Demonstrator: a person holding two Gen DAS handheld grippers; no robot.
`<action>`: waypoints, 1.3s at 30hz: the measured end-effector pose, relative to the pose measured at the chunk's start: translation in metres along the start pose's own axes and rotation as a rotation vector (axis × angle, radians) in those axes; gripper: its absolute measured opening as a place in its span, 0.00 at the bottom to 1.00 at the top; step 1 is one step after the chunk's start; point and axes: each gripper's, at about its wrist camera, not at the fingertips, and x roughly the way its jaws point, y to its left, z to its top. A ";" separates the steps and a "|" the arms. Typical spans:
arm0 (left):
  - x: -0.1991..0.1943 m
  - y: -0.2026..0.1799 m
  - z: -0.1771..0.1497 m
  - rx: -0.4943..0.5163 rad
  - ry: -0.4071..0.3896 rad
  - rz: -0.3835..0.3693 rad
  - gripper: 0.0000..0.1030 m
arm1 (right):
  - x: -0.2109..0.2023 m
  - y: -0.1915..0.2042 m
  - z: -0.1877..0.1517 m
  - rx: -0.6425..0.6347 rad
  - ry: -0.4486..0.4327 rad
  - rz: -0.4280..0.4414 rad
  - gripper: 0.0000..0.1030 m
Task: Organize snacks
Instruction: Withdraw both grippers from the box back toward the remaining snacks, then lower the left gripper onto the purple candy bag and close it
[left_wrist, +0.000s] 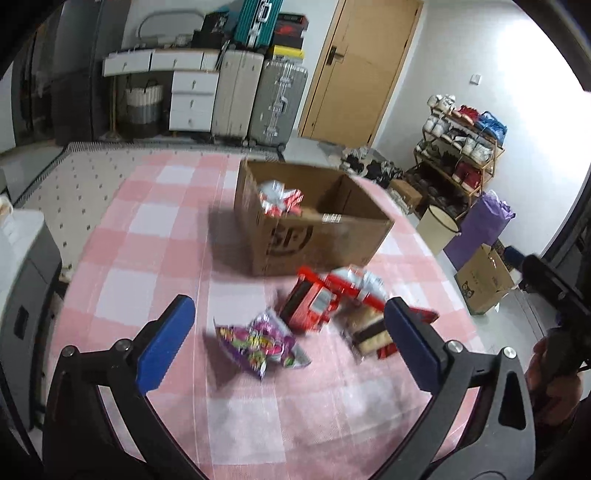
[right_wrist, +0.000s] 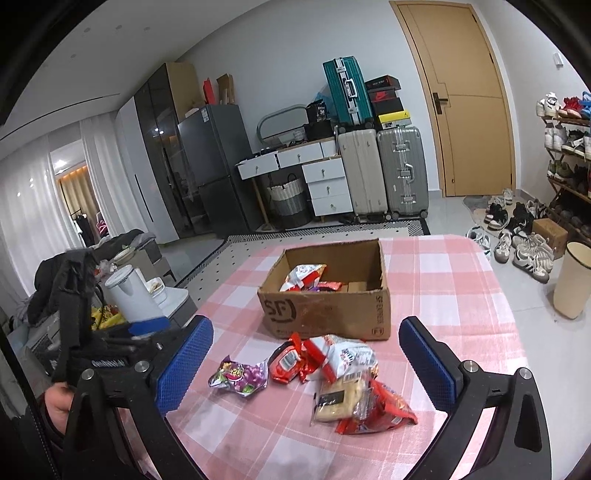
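An open cardboard box (left_wrist: 314, 229) (right_wrist: 325, 314) stands on the pink checked tablecloth and holds a few snack packets (left_wrist: 279, 197) (right_wrist: 306, 277). In front of it lies a loose pile: a purple packet (left_wrist: 258, 345) (right_wrist: 238, 376), red packets (left_wrist: 310, 306) (right_wrist: 288, 363), a white packet (right_wrist: 347, 354) and a clear-wrapped cake (left_wrist: 369, 332) (right_wrist: 341, 400). My left gripper (left_wrist: 290, 306) hovers open over the pile, nothing between its blue pads. My right gripper (right_wrist: 306, 326) is also open and empty, just short of the pile.
The table (right_wrist: 443, 277) ends close behind the box. A white kettle (right_wrist: 129, 295) stands on a side unit to the left. On the floor to the right are a cream bin (right_wrist: 572, 280), shoes (right_wrist: 528, 251) and a shoe rack. Suitcases (right_wrist: 402, 173) line the far wall.
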 end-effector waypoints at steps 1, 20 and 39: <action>0.005 0.002 -0.004 -0.006 0.009 0.000 0.99 | 0.001 0.000 -0.002 0.000 0.003 0.002 0.99; 0.093 0.042 -0.050 -0.114 0.149 -0.033 0.99 | 0.036 0.003 -0.045 0.051 0.082 0.065 0.99; 0.139 0.062 -0.056 -0.169 0.186 -0.122 0.52 | 0.049 -0.020 -0.066 0.123 0.117 0.084 0.99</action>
